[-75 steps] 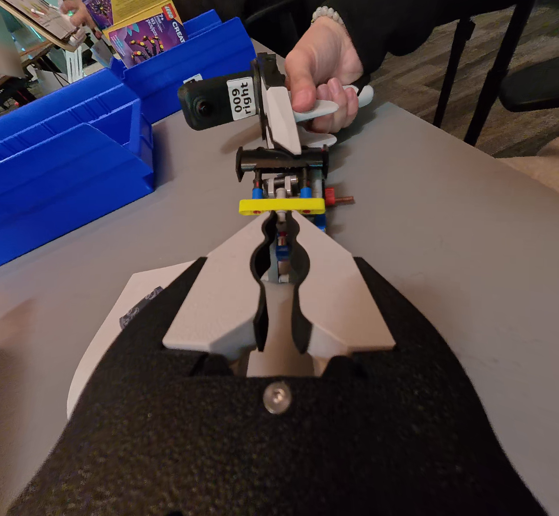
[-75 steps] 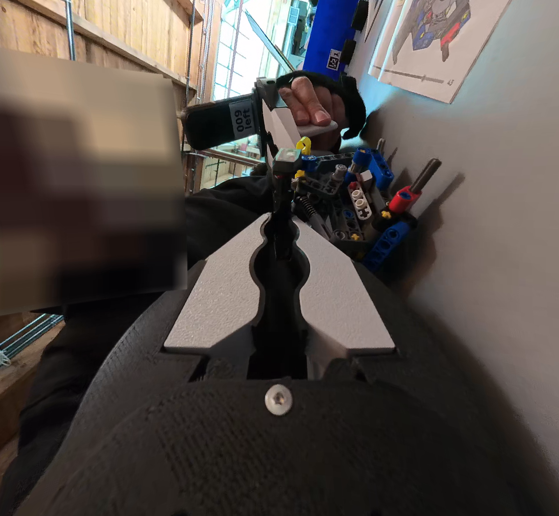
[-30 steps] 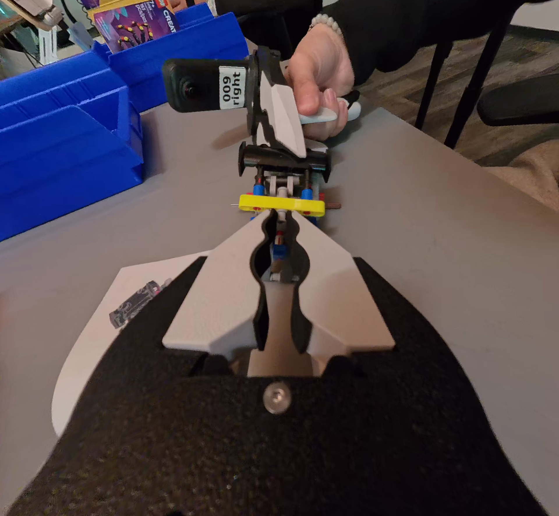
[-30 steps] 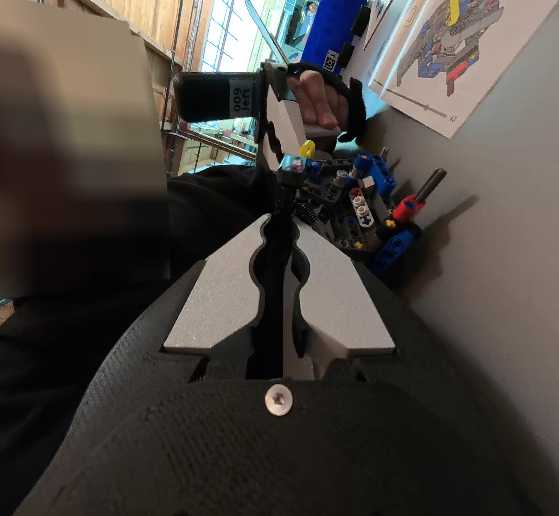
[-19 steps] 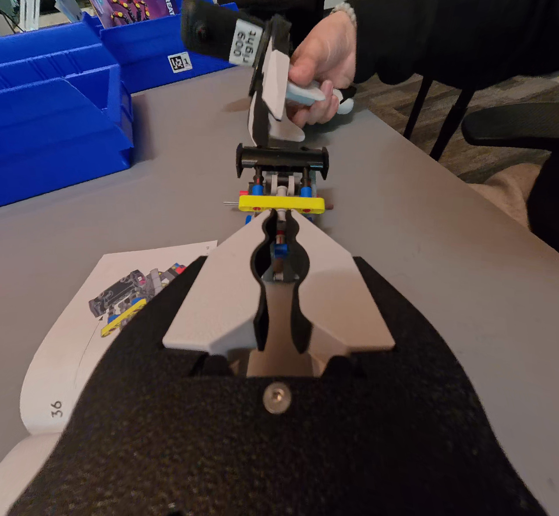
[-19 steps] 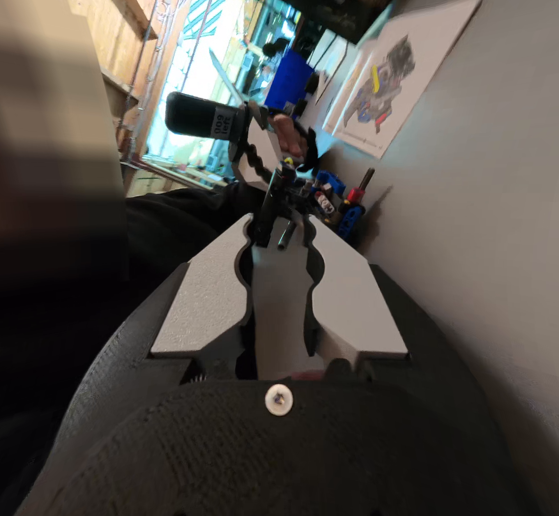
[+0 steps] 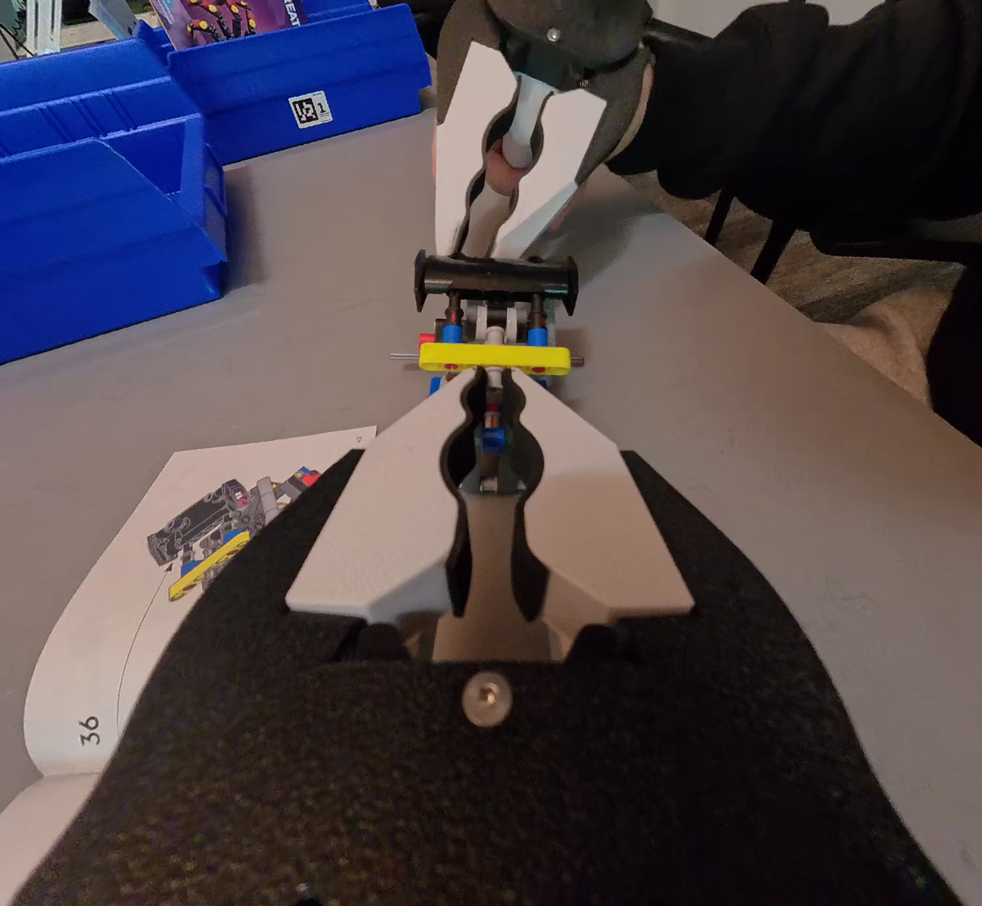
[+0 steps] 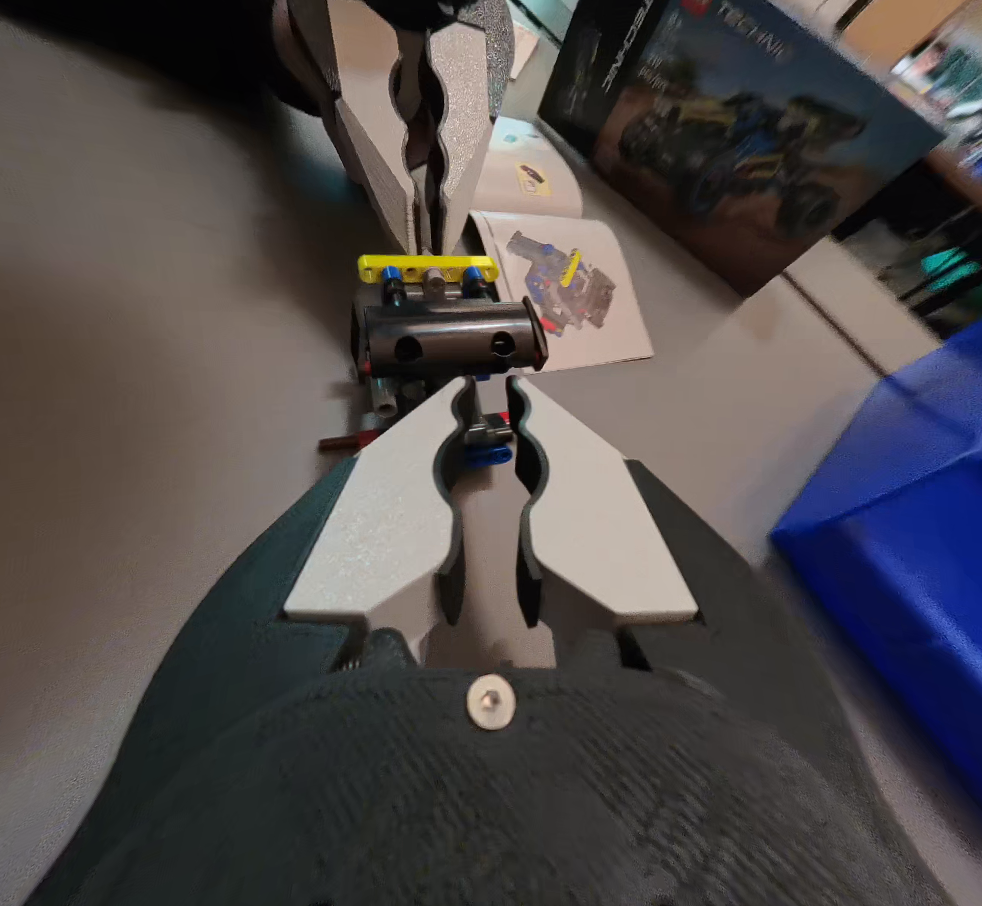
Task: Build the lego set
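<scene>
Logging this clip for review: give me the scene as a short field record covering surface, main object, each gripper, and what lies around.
Surface: grey table
Main object: brick-built model with a yellow beam at one end and a black cylinder at the other
Left gripper: fingers closed on a pale pin just under the yellow beam
Right gripper: jaws slightly apart at the black cylinder end, gripping nothing visible
Around: open instruction booklet, blue bins, dark set box

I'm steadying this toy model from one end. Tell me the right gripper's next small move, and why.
Probably ease the right gripper forward and close on the black bar. Its fingers stand slightly apart just short of the bar, gripping nothing, while the left gripper pinches the model's grey pin at the yellow beam.
</scene>
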